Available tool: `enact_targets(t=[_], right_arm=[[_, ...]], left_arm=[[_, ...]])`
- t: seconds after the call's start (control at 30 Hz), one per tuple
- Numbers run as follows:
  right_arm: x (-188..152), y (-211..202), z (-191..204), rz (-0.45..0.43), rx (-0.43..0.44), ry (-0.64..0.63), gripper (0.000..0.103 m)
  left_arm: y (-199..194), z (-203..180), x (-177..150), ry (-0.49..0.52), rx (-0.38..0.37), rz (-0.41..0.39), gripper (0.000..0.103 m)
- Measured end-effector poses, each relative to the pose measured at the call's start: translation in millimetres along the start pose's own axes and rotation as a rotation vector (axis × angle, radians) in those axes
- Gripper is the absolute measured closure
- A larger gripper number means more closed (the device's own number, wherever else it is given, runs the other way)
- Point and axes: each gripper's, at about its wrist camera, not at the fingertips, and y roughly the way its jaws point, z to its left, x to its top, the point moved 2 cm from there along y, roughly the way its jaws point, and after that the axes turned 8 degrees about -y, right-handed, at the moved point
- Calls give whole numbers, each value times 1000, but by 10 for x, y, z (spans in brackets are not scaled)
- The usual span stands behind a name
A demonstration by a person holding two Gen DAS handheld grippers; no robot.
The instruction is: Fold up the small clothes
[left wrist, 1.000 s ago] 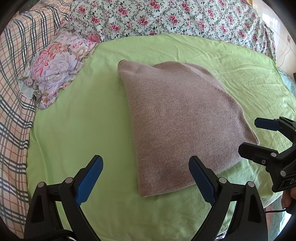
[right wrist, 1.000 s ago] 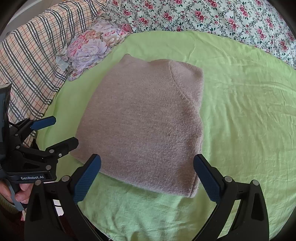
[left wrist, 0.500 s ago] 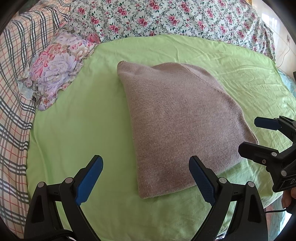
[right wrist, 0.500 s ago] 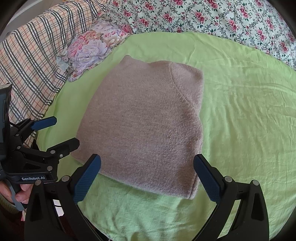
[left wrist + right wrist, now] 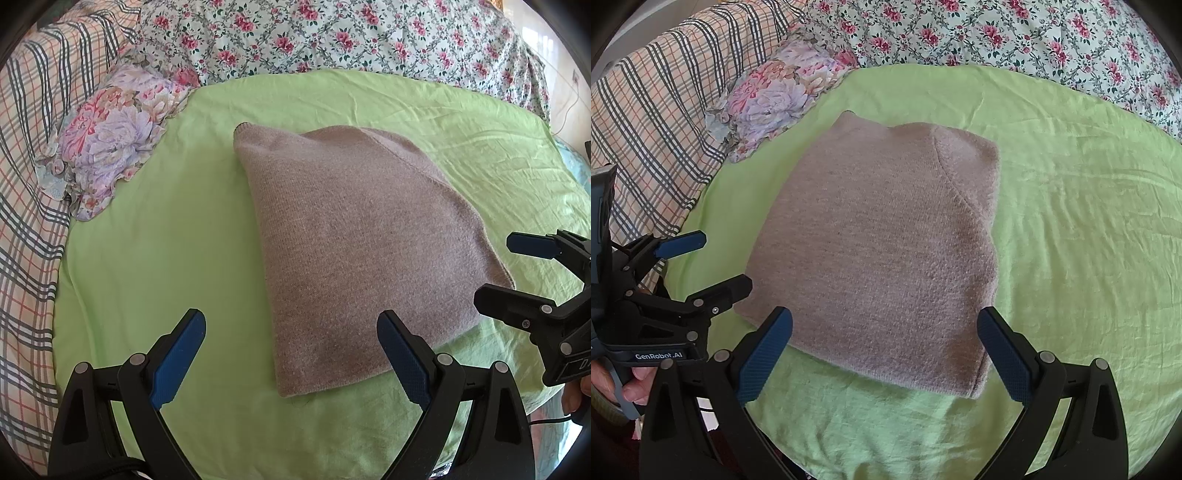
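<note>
sweater (image 5: 354,236) sits folded on the green sheet (image 5: 155,236), both tools wide open and empty, left tool (image 5: 291,354) and right tool (image 5: 886,354), so a sloppy one-layer pinch could drag it apart.

"GenRobot.AI" is printed in white on the left hand-held gripper (image 5: 690,258)

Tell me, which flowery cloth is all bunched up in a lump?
The purple-and-pink flowery cloth beside the green sheet. The other flowery cloth, with small red roses, lies spread out.
</note>
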Motion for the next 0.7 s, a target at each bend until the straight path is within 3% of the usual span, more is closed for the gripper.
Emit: enact_targets(t=[0.7], right_arm=[[69, 12, -77, -5, -1, -6, 3]], left_arm=[[45, -26, 69, 3, -3, 6, 9]])
